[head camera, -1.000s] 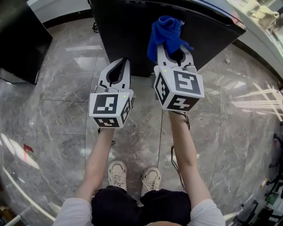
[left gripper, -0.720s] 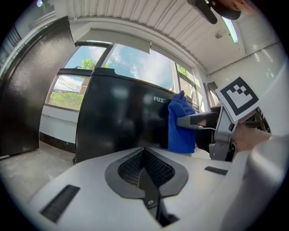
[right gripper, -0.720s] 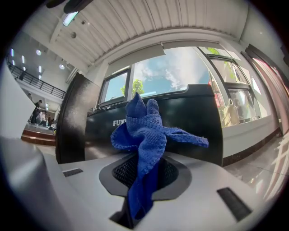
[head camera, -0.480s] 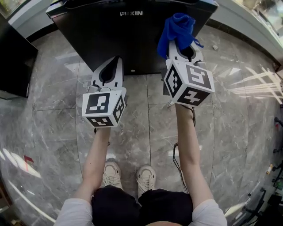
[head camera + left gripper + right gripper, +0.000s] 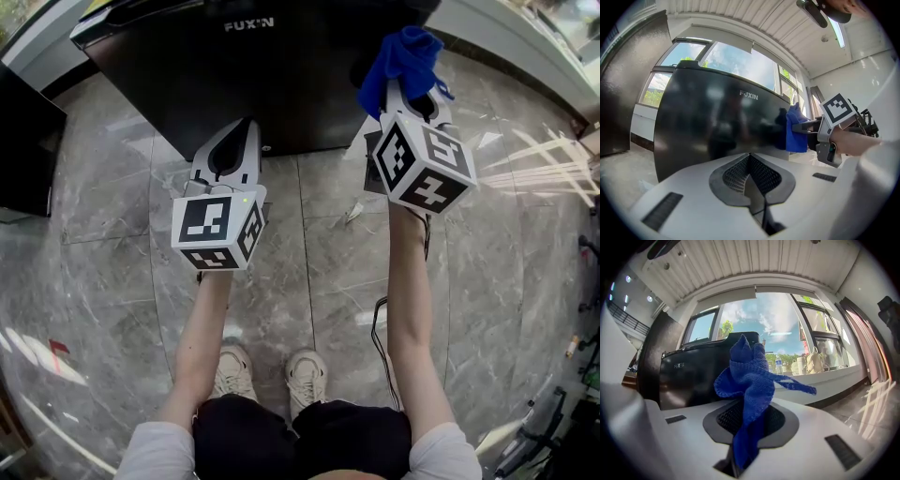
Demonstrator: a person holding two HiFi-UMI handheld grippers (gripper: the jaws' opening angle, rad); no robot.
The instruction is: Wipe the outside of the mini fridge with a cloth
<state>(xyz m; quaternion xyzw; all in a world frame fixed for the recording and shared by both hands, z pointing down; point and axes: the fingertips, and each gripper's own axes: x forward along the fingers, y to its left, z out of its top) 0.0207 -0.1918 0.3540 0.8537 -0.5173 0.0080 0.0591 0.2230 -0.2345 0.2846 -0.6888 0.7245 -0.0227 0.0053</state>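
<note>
At far right by the mini fridge (image 5: 253,75), cloth (image 5: 405,54) ready.
Right claw (image 5: 410,89) pinches it; left claw (image 5: 246,127) sits closed, empty. Hard rubbing could tug the loose bunch free.

White sneakers (image 5: 307,375) are planted on grey marble floor (image 5: 112,262); a dark cabinet (image 5: 23,141) is seen well left of the sneakers.

Grey marble-patterned floor tiles (image 5: 309,253), divided by thin dark joints, carry bright sunlight streaks (image 5: 548,164) at the right. A dark cabinet (image 5: 23,141) stands at the left edge. Large windows (image 5: 780,322) show blue sky, clouds and trees; a white ledge (image 5: 834,378) beneath them holds pale bags (image 5: 816,361). The ceiling (image 5: 754,263) is white and slatted.
</note>
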